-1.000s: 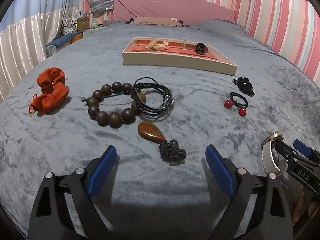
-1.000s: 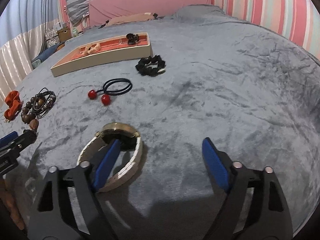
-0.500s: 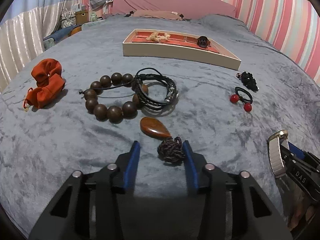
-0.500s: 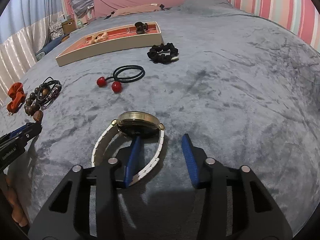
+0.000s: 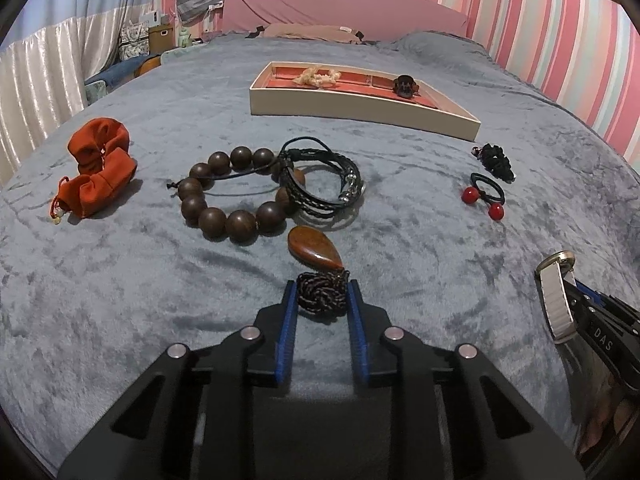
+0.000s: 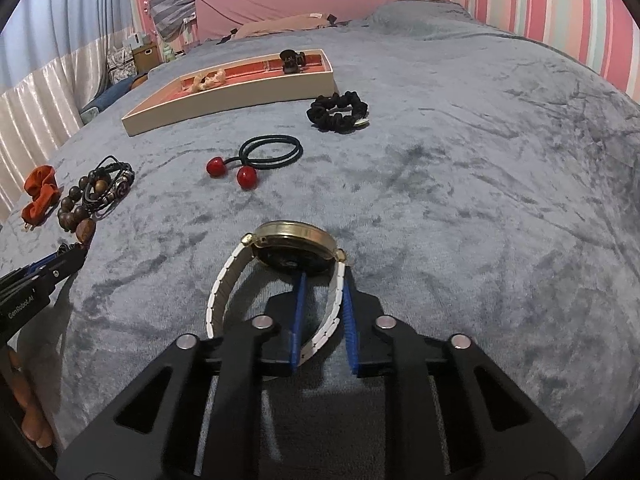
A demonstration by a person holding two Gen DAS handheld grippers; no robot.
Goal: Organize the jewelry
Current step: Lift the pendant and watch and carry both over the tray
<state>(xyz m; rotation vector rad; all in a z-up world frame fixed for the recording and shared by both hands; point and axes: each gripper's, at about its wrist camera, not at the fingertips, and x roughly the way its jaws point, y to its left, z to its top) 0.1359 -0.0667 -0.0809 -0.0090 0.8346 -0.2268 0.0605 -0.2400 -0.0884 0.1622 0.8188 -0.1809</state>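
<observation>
On the grey bedspread lies a brown teardrop pendant (image 5: 314, 248) with a dark braided cord knot (image 5: 322, 298). My left gripper (image 5: 321, 292) is closing, and its blue pads touch both sides of the knot. In the right wrist view a gold-cased watch (image 6: 296, 246) stands on its white strap (image 6: 335, 300). My right gripper (image 6: 323, 280) is closing with one side of the strap slanting between its pads and touching both. A cream tray (image 5: 360, 106) with a red lining sits farther up the bed.
A brown bead bracelet (image 5: 224, 200), a black braided bracelet (image 5: 324, 184) and an orange pouch (image 5: 98, 172) lie left of centre. A red-ball hair tie (image 6: 260, 156) and a black scrunchie (image 6: 338, 112) lie near the tray, which holds a cream scrunchie (image 5: 316, 77) and a dark claw clip (image 5: 404, 85).
Both grippers went from wide open to nearly closed. The left one's pads came in around the cord knot, and the right one's came in around the watch strap.
</observation>
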